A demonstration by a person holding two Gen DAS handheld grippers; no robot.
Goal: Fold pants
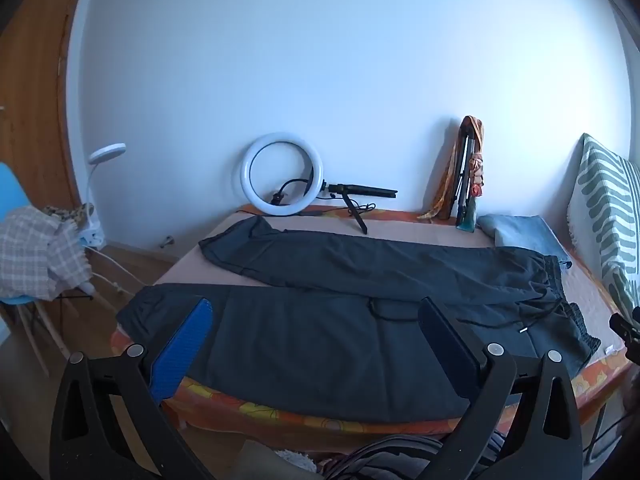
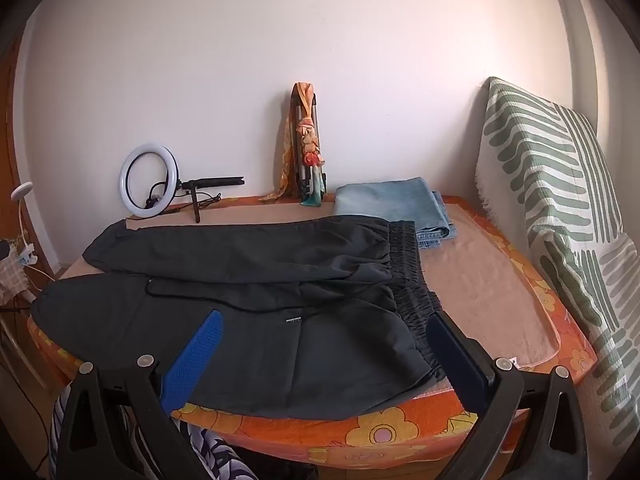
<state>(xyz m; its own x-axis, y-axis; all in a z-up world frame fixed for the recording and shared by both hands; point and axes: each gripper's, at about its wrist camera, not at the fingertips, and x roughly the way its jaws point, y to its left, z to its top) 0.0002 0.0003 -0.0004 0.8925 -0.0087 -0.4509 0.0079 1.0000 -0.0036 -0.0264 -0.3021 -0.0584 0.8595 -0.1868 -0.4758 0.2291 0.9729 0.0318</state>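
Bedroom, pale plain wall (image 1: 320, 60) behind; a wooden door (image 1: 32, 120) at far left. Bed (image 2: 400, 432), largest item, its mattress edge printed with orange and yellow flowers, the top covered by a beige sheet that serves as the working surface. Patterned cushion (image 2: 560, 200), green-and-white, propped upright at the right end of the bed. Black pants (image 1: 320, 340), the task's item, laid flat lengthwise over the near and middle part of the bed: both legs spread apart and running left, the elastic waistband at the right, a drawstring trailing loose over the fabric; judged to be spread this way so a first fold can bring one leg over the other, no fold yet made. Folded blue jeans (image 2: 396, 204), just beyond the waistband at far right, apparently set aside clear of the work. Blue chair (image 1: 16, 200) off the bed at left, heaped with checked cloth. Ring light (image 1: 281, 174) on a small stand, resting against the wall at the far side, left of centre. Folded tripod (image 2: 306, 152) draped with an orange scarf, leaning on the wall further right. Left gripper (image 1: 316, 332), jaws spread wide, holding nothing, hovering over the near leg. Right gripper (image 2: 326, 344), likewise wide apart and empty, hovering over the waistband end; both tilt downward, judged ready to descend on the near edge.
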